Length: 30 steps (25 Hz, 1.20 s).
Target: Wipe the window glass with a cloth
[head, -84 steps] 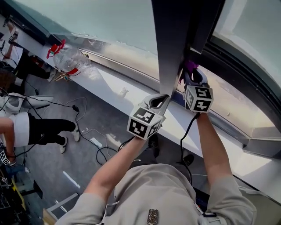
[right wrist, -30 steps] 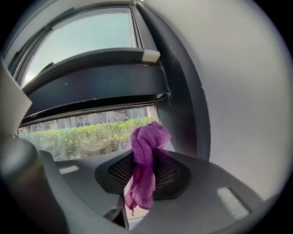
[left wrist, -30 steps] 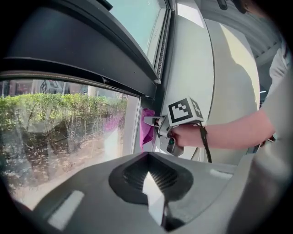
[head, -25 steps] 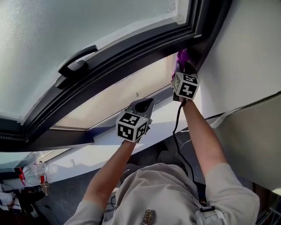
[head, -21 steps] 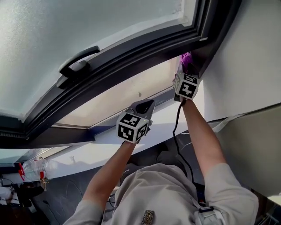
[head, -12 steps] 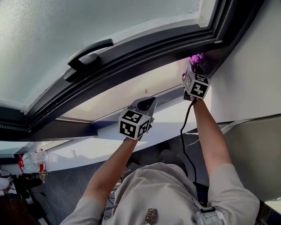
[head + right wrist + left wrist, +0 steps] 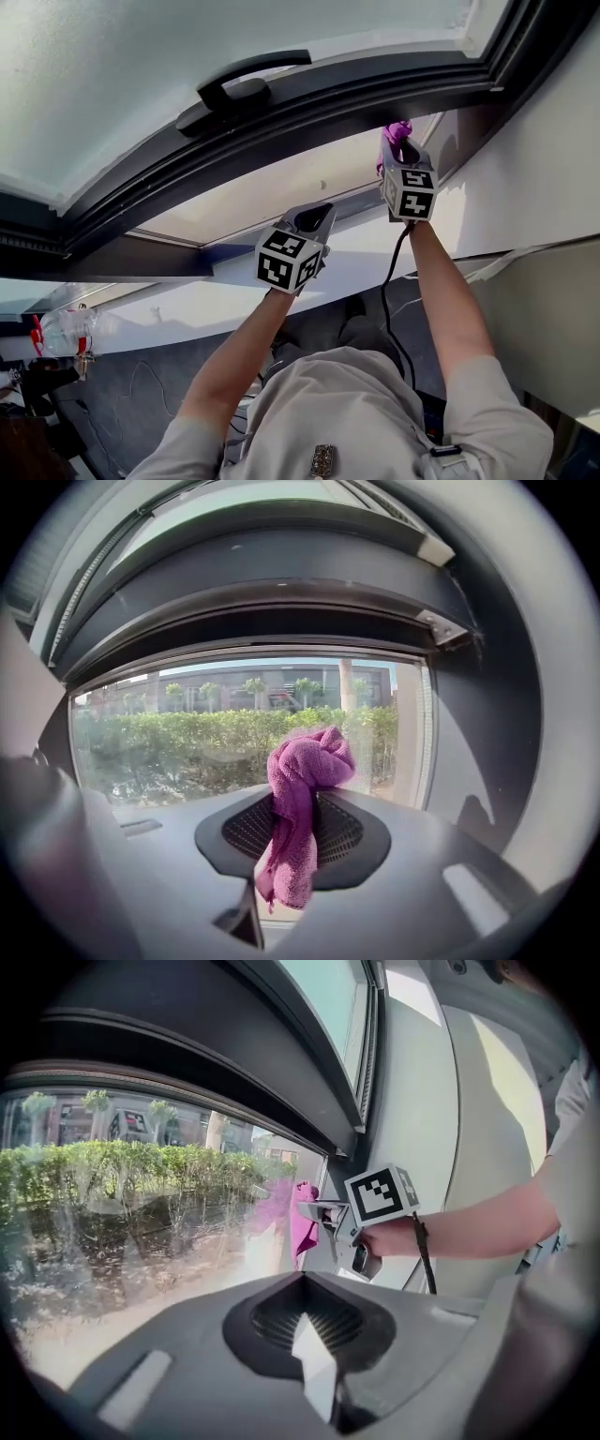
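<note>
- Closest to me, both my arms are reaching up, a gripper in each hand.
- My left gripper hangs below the pane over the white sill. Its jaws are pressed together with nothing between them.
- Up and to the right, my right gripper is lifted higher, near the window's right-hand corner. It's pinching the purple cloth.
- The cloth is clamped partway along: a knotted bunch sticks out past the jaw tips and a loose tail droops down in front of them.
- From the left gripper view, the cloth sits right at the window glass, its pink reflection alongside it. I can't tell for sure that it touches.
- The glass is streaky and smudged along its lower part.
- Above the pane runs the dark frame of a tilted-open sash, its black handle to the upper left.
- A pale wall stands just right of the cloth.
- Far left on the sill, a clear bottle lies well away from both grippers.
- Outside, a green hedge and buildings behind it.
</note>
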Available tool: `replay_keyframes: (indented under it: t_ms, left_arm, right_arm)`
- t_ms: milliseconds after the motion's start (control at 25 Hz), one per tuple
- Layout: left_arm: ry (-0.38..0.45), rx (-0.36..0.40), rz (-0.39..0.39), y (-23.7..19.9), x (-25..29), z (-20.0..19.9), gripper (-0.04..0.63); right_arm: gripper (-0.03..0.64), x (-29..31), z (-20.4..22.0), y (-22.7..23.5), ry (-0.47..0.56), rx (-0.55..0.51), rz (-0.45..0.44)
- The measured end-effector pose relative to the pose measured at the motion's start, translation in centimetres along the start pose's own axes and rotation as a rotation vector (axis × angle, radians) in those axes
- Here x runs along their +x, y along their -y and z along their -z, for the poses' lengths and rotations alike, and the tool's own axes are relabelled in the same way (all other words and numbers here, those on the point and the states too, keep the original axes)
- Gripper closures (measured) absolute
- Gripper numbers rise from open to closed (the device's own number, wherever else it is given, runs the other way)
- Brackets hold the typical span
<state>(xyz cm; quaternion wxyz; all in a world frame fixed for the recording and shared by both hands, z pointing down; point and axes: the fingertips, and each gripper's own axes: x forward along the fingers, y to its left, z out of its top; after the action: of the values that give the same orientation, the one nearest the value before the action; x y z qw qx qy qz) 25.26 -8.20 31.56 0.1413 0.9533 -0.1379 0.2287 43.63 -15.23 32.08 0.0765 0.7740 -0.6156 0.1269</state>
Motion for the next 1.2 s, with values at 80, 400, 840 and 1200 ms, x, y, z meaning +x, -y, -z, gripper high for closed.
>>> replay_keyframes:
  t_ms: [80,400,840,1200]
  left_arm:
    - [0.006,-0.008,-0.011,-0.7,-1.5,0.6,0.592]
    - [0.018,-0.044,-0.083,-4.9,-9.0,3.9,0.592]
    - [0.045,-0.131,-0.222,-12.5,-20.6,9.4,0.592]
    - [0.033,-0.165,-0.339,-18.0,-29.4,14.7,0.592]
  right_arm:
    - [0.502,-0.1,0.0,-2.5,-0.007,-0.026,-0.029]
    - [0.502,-0.4,0.7,-13.3,-0.046,-0.096,-0.134]
    - [0.503,-0.8,2.5,-29.4,-0.094,-0.140,-0.290]
    - [0.505,-0.4,4.6,-44.0,-0.077,-0.166,-0.483]
